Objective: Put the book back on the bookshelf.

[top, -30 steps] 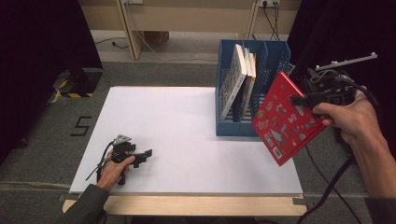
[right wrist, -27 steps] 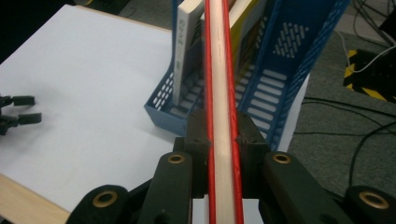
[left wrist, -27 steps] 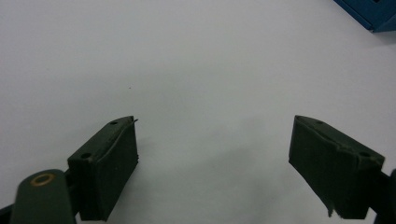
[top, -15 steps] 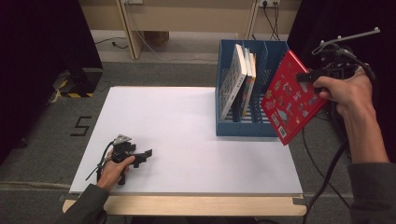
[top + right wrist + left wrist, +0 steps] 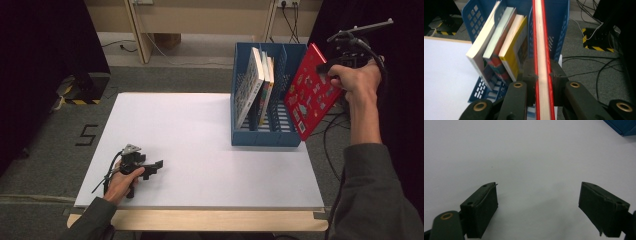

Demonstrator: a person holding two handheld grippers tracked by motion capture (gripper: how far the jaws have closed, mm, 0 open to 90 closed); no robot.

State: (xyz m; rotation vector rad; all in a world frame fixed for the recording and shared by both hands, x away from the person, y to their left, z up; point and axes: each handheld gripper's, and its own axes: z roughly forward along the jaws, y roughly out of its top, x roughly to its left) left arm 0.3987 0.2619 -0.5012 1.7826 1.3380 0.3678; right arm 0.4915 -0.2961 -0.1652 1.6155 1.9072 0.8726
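A: High view first: the right gripper [image 5: 334, 69] has its jaws clamped on the red book [image 5: 309, 92], held tilted in the air just right of the blue rack [image 5: 265, 137]. The step in hand looks like shelving it.

B: And the next move?

A: Probably lining its edge up with the free slot right of the three leaning books [image 5: 499, 47], then lowering it.

B: The left gripper [image 5: 150, 167]?

A: Resting on the white table [image 5: 200, 130], jaws apart, holding nothing.

B: Anything unclear?

A: The slot's floor is hidden behind the red book in the right gripper view, and the book's lower end is cut off there.
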